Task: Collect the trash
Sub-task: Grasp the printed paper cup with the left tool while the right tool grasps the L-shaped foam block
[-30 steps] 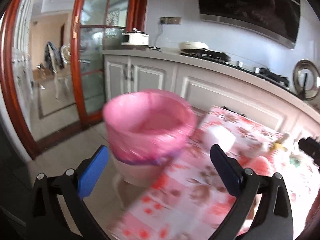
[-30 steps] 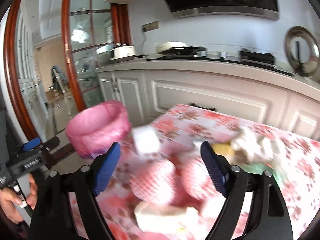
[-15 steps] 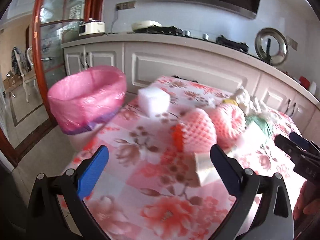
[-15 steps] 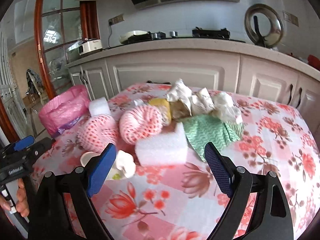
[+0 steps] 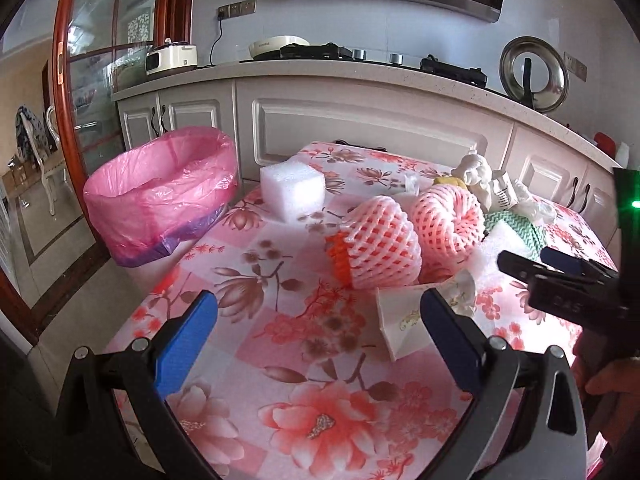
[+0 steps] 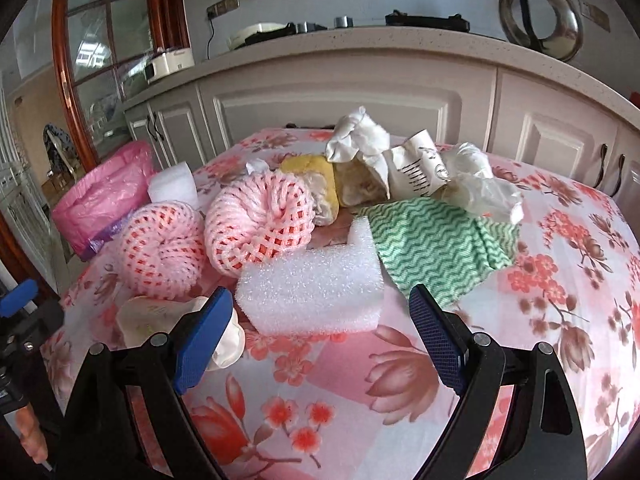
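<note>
Left wrist view: floral tablecloth (image 5: pixel 248 280) before white kitchen cabinets (image 5: pixel 360 120); both grippers' fingers spread.

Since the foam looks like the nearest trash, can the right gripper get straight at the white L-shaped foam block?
Probably yes. The right gripper is open, and the white L-shaped foam block lies just ahead between its fingers, with only bare floral tablecloth in between.

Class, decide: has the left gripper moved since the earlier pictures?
Yes. The left gripper swung right: the pink-lined bin, fixed beside the table, slid from frame centre to the left.
</note>
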`<control>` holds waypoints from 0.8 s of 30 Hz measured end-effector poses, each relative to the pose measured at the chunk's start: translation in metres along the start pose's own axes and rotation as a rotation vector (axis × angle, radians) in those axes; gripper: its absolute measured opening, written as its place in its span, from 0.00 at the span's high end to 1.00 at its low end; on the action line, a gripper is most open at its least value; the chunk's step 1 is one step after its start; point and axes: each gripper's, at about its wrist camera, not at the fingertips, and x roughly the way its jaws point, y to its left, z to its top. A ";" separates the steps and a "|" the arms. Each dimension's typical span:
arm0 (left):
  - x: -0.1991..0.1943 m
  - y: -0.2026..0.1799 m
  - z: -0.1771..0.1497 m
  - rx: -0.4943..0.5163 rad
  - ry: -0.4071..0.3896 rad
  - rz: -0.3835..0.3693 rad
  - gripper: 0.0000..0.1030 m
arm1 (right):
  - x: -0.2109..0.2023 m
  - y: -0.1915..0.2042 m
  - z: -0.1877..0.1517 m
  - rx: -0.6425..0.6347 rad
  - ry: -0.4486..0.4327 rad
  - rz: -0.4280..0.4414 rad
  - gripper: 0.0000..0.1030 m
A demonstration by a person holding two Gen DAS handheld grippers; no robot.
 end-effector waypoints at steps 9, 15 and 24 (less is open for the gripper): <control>0.008 0.002 -0.002 -0.005 0.028 -0.005 0.05 | 0.031 0.010 0.004 -0.040 0.070 -0.006 0.18; 0.013 -0.011 -0.004 0.027 0.044 -0.021 0.05 | 0.032 0.003 0.005 -0.027 0.057 0.006 0.24; 0.031 -0.044 0.000 0.051 0.088 -0.086 0.05 | -0.012 -0.030 0.001 0.048 -0.025 0.003 0.25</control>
